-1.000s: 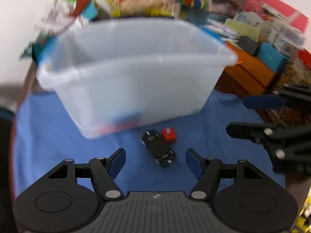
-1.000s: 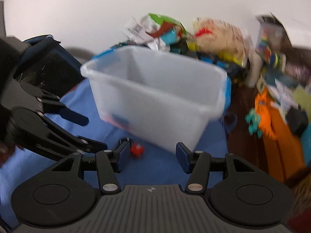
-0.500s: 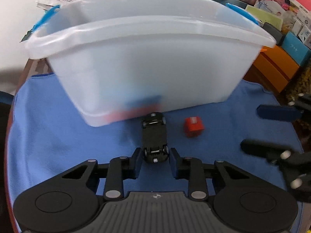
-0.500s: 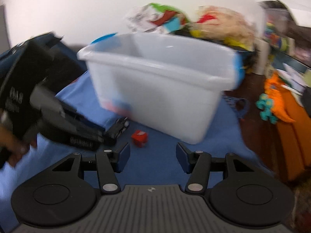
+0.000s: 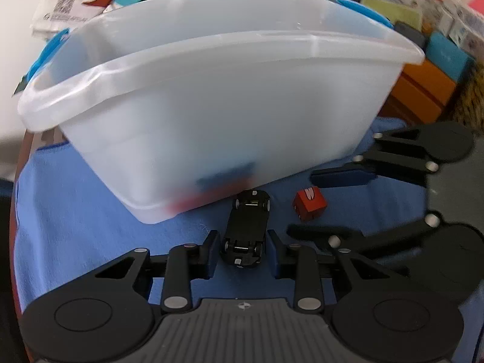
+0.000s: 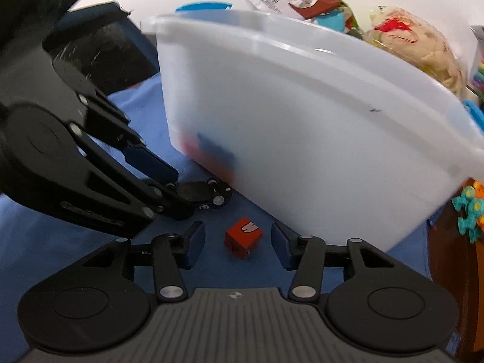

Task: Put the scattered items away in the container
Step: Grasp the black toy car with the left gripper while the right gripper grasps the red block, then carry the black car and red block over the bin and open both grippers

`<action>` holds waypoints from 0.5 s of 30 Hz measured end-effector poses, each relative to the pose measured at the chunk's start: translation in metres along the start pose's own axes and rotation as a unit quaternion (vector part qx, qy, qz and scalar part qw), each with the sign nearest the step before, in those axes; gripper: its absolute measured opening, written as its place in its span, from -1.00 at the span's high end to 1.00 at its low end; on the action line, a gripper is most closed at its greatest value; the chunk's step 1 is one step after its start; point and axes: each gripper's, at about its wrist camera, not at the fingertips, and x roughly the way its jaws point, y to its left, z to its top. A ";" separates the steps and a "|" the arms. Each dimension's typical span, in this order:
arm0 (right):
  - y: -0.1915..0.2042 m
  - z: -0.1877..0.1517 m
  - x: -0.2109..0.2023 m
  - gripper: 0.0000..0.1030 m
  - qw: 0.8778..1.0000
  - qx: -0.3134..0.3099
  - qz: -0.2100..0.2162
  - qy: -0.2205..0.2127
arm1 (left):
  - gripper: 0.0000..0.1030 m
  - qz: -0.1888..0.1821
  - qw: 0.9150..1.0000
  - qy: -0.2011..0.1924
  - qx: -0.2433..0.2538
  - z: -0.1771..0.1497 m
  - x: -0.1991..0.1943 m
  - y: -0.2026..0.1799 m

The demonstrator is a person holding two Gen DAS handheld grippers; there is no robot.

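Observation:
A translucent white bin (image 5: pixel 217 96) stands on a blue cloth (image 5: pixel 75 211); blurred blue and red items show through its wall. A black toy car (image 5: pixel 246 230) lies on the cloth by the bin's base. My left gripper (image 5: pixel 242 254) is shut on the car's near end. A red cube (image 5: pixel 309 204) lies just right of the car. My right gripper (image 6: pixel 237 243) is open with the red cube (image 6: pixel 243 237) between its fingers, not touched. The bin (image 6: pixel 302 121), the car (image 6: pixel 202 195) and the left gripper (image 6: pixel 169 195) also show in the right wrist view.
Behind the bin are crumpled packets (image 5: pixel 90 3), a plush bag (image 6: pixel 417 48) and boxes, with orange boxes (image 5: pixel 420 90) at the right. A teal and orange toy (image 6: pixel 470 211) lies on the brown table beyond the cloth's right edge.
My left gripper moved forward and closed on the black car. My right gripper came down and forward until the red cube sat between its open fingers.

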 end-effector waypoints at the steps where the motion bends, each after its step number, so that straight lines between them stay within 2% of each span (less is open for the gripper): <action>1: -0.002 -0.001 0.003 0.16 1.000 0.004 0.004 0.002 | 0.33 0.003 1.000 0.000 0.010 0.000 0.000 -0.002; 2: -0.004 -0.002 0.004 0.21 1.000 0.009 0.008 -0.002 | 0.34 0.006 1.000 0.000 0.017 -0.001 -0.001 -0.004; 3: -0.005 -0.002 0.004 0.37 1.000 0.015 0.014 -0.002 | 0.34 0.007 1.000 -0.001 0.024 -0.002 -0.001 -0.006; 4: -0.006 -0.003 0.003 0.41 1.000 0.020 0.016 -0.001 | 0.34 0.009 1.000 -0.003 0.027 -0.004 -0.002 -0.007; 9: 0.001 -0.003 -0.011 0.41 1.000 0.020 0.004 -0.002 | 0.34 0.022 0.999 -0.011 0.025 -0.009 -0.014 -0.012; 15: 0.013 0.000 -0.052 0.41 0.999 0.021 -0.011 -0.030 | 0.34 0.024 0.998 -0.049 0.034 -0.014 -0.052 -0.021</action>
